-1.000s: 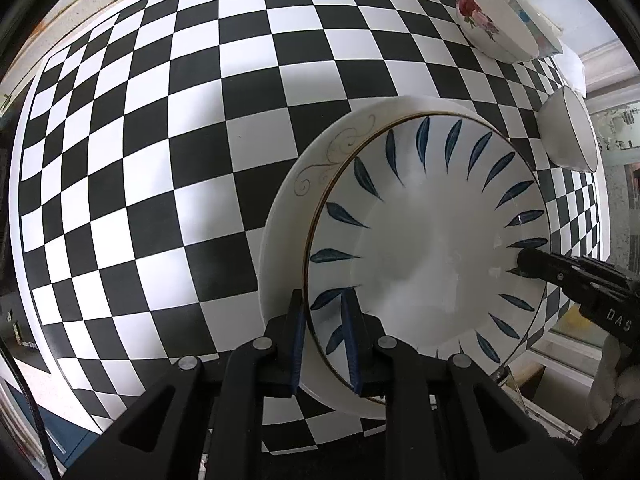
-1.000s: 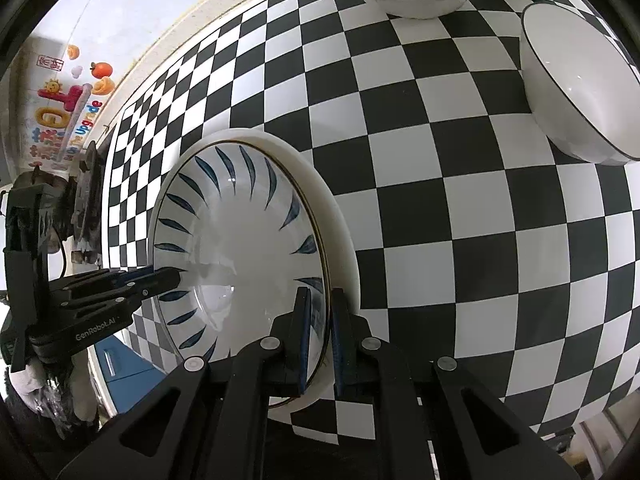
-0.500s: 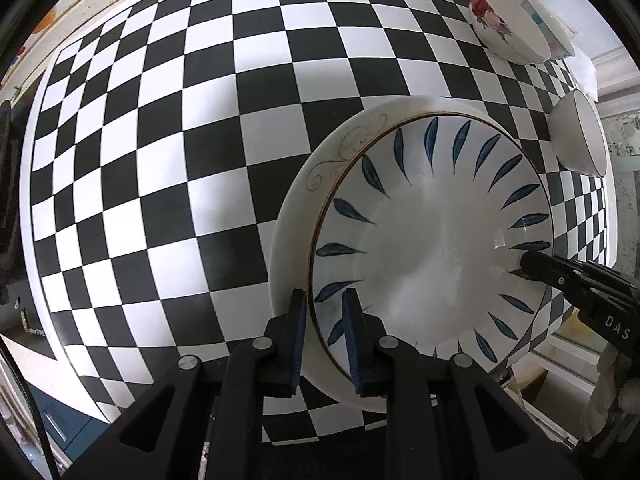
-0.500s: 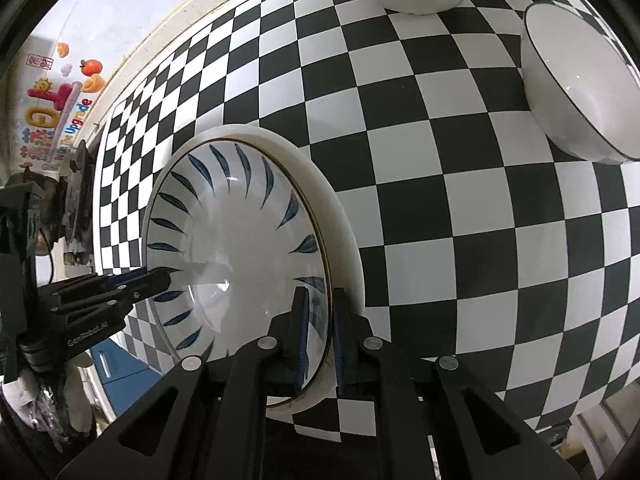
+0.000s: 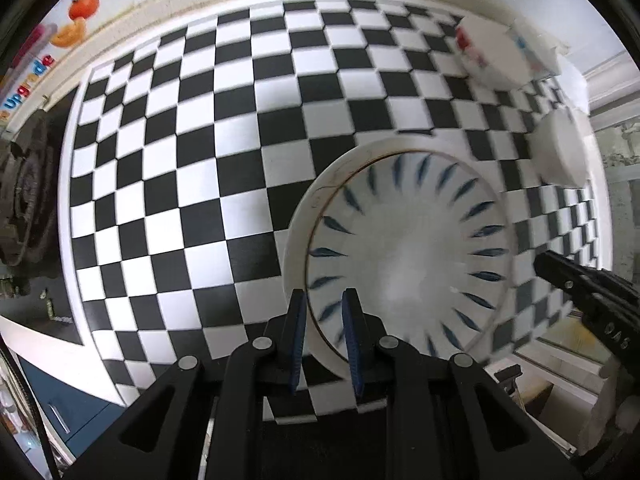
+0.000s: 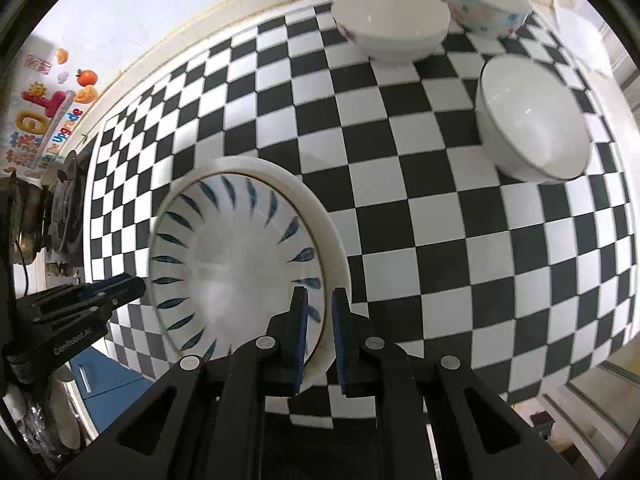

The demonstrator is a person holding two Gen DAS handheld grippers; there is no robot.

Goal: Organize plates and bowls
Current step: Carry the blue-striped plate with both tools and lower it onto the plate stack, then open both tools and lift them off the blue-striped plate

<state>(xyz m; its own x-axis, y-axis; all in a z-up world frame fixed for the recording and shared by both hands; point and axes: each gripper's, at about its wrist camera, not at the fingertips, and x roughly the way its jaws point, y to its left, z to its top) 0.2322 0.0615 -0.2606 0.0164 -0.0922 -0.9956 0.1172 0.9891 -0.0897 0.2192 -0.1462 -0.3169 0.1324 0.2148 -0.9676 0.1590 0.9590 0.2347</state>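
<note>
While both tools point steeply down over the checkered tabletop (image 6: 440, 216), each one clamps the rim of the same stack: a leaf-patterned plate (image 5: 408, 256) nested on a larger white plate (image 5: 298, 236). Left tool (image 5: 324, 316) pinches the stack's near-left rim, blue pads (image 5: 298, 336) narrow, the edges of both plates between them. Right tool (image 6: 318, 320) grips the opposite rim the same way, jaws narrow around both edges. Each tool shows in the other's view at the far side of the stack. Stack appears lifted off the tabletop, slightly blurred. Three bowls sit at the far right of the tabletop: a white bowl (image 6: 390, 20), a bowl with coloured spots (image 6: 486, 4) just behind it, and a dark-rimmed bowl (image 6: 532, 120) nearer. Stickers (image 6: 44, 108) on the wall at left.
</note>
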